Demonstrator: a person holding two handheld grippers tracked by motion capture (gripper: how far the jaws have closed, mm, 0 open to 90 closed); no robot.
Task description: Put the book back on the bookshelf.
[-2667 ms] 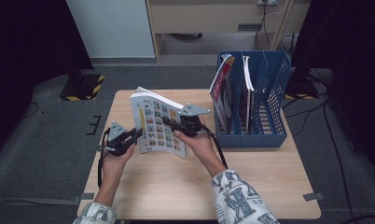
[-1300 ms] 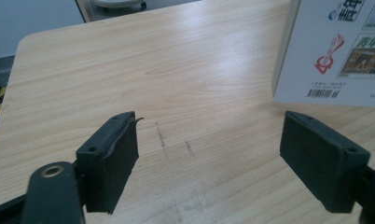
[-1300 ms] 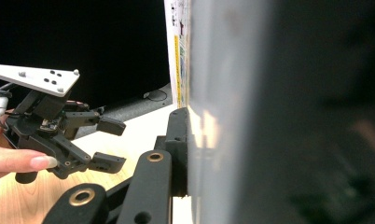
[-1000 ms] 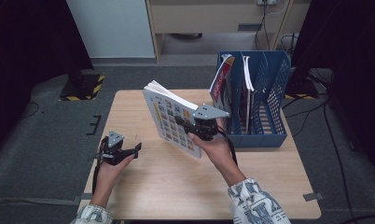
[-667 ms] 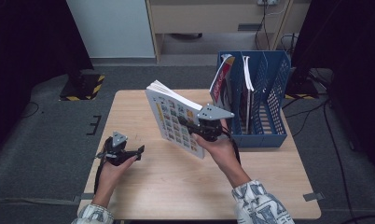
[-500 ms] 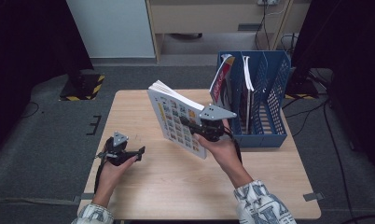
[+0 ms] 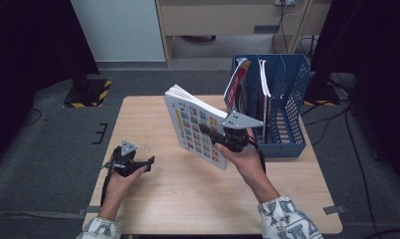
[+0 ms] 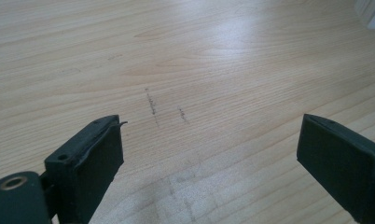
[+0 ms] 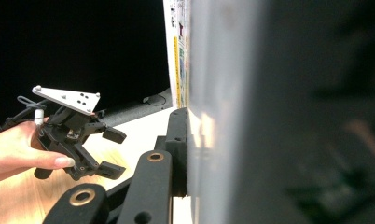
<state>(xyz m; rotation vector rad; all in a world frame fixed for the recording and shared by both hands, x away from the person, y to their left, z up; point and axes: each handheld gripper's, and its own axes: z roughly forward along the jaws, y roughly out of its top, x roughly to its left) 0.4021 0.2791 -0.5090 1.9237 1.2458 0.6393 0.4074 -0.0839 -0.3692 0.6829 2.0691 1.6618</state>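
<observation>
A thick white book [image 7: 192, 123] with a grid of coloured pictures on its cover hangs tilted on edge above the middle of the wooden table [image 7: 188, 204]. My right gripper [image 7: 209, 133] is shut on its lower right edge. In the right gripper view one black finger [image 9: 177, 144] presses the book [image 9: 223, 93], and the other is hidden behind it. My left gripper [image 7: 148, 163] sits low over the table's front left, apart from the book. Its jaws have just been opening; they stand open [image 8: 209, 154] with only bare wood between them. The left gripper [image 9: 112, 151] also appears in the right gripper view.
A blue file rack [image 7: 290, 107] stands at the table's right side, just right of the held book. It holds a red and white magazine [image 7: 236, 84] and other upright papers. A yellow-and-black striped base [image 7: 88, 92] lies on the floor at far left.
The left gripper let go of the book and drew back to the front left. The right gripper tipped the book upright and carried it right, toward the blue rack.
</observation>
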